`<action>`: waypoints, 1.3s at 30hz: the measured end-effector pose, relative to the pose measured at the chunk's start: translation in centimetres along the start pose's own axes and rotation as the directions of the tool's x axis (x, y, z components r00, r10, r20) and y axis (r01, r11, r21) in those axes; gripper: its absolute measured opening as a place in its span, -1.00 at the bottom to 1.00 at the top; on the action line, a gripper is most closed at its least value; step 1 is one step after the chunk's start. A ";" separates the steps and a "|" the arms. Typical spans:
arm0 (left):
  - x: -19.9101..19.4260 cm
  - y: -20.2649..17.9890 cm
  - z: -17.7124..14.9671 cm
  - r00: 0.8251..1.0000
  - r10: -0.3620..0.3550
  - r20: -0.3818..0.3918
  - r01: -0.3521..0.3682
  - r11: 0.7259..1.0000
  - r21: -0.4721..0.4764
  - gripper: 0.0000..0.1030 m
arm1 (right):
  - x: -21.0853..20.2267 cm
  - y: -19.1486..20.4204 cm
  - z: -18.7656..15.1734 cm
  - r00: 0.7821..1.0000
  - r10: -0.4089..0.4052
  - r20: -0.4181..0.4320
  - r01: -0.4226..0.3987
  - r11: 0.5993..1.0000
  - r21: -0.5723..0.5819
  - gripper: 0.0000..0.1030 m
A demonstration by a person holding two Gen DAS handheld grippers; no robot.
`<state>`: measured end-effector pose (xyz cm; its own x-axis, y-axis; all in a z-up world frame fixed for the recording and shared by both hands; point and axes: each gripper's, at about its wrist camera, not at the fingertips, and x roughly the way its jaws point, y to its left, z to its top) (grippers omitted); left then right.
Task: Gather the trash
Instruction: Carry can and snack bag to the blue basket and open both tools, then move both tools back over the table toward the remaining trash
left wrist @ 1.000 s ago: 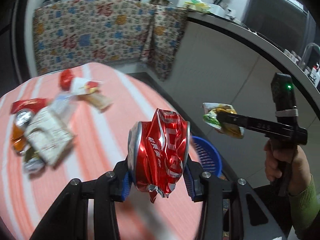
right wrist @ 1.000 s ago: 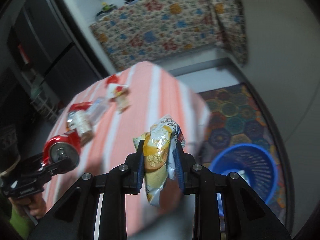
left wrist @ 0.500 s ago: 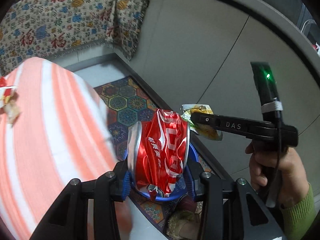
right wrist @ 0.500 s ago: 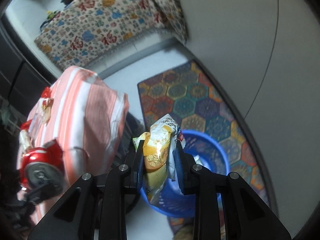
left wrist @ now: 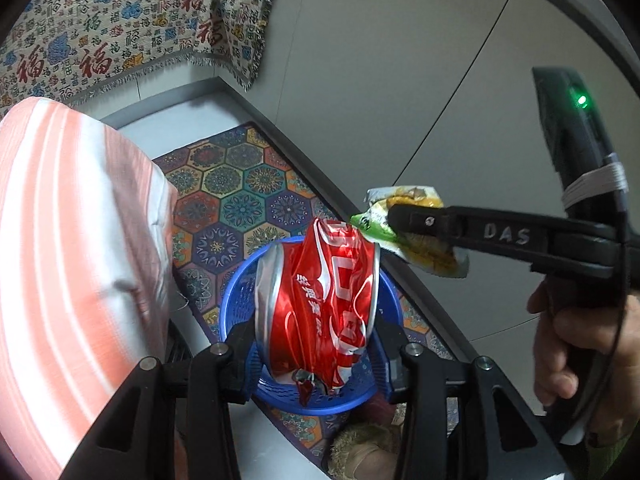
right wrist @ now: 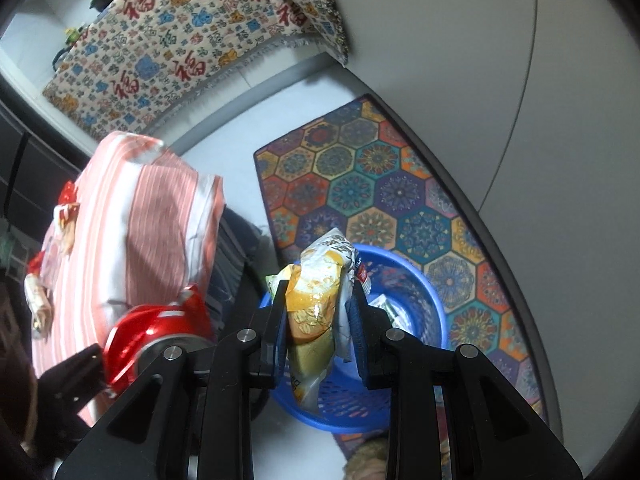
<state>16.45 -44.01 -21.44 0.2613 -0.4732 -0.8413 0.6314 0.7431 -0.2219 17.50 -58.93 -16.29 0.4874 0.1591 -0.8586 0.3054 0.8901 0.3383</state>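
Both grippers have swung away from the table [right wrist: 132,216] in the last second and now hang over the blue basket [right wrist: 432,320] on the patterned rug [right wrist: 380,184], just off the table's near corner. A second ago the striped tabletop filled the views; now the basket sits right under each load, so I'd judge the drop is the next thing. The left gripper [left wrist: 316,344] is clamped on one crushed red can [left wrist: 320,304], held above the basket's middle. The right gripper [right wrist: 320,312] is clamped on one yellow snack wrapper [right wrist: 316,304], also over the basket. One basket, with at least one pale scrap [right wrist: 384,304] already in it. Along the table's far edge several wrappers [right wrist: 60,224] remain, too small to count surely.
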 end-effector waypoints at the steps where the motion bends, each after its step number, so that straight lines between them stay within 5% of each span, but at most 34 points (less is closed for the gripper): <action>1: 0.4 0.0 0.0 1.000 0.002 -0.007 -0.002 1.000 0.002 -0.13 | 0.1 -0.1 0.1 1.000 -0.002 0.000 0.002 1.000 0.003 -0.46; 4: 1.8 0.0 -0.1 0.999 -0.002 -0.032 0.002 1.000 0.005 -0.10 | 0.1 -0.5 0.2 1.000 0.000 0.004 0.000 1.000 0.016 -0.37; 8: 3.9 -0.2 0.0 0.998 -0.001 -0.058 0.001 1.000 0.000 0.25 | -0.6 -1.0 0.2 0.999 0.003 0.037 -0.004 0.999 0.043 0.12; 12: 3.4 0.2 -0.1 1.000 0.011 -0.021 -0.012 1.000 -0.021 0.25 | -1.8 -0.9 0.4 0.996 -0.027 0.089 0.023 0.999 0.046 0.16; 22: -7.1 1.3 -2.1 0.986 0.068 0.150 -0.067 0.998 -0.017 0.26 | -6.1 3.1 0.8 0.946 -0.076 0.315 0.096 0.994 -0.049 0.66; 25: -10.5 3.3 -3.8 0.978 0.111 0.177 -0.107 0.994 -0.032 0.26 | -6.8 5.6 0.4 0.932 -0.049 0.360 0.094 0.990 -0.108 0.67; 31: -15.5 10.0 -9.7 0.939 0.307 0.154 -0.289 0.949 -0.126 0.29 | -6.4 13.4 -2.3 0.939 0.107 0.327 -0.002 0.951 -0.308 0.77; 39: -21.1 19.1 -15.3 0.868 0.487 0.096 -0.445 0.848 -0.287 0.29 | -2.7 26.5 -9.2 0.955 0.247 0.163 -0.096 0.780 -0.618 0.79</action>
<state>11.82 -12.64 -15.46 0.6048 -0.0941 -0.7908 0.2096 0.9768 0.0441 16.70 -31.86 -8.59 0.6742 0.3020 -0.6740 -0.3144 0.9431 0.1081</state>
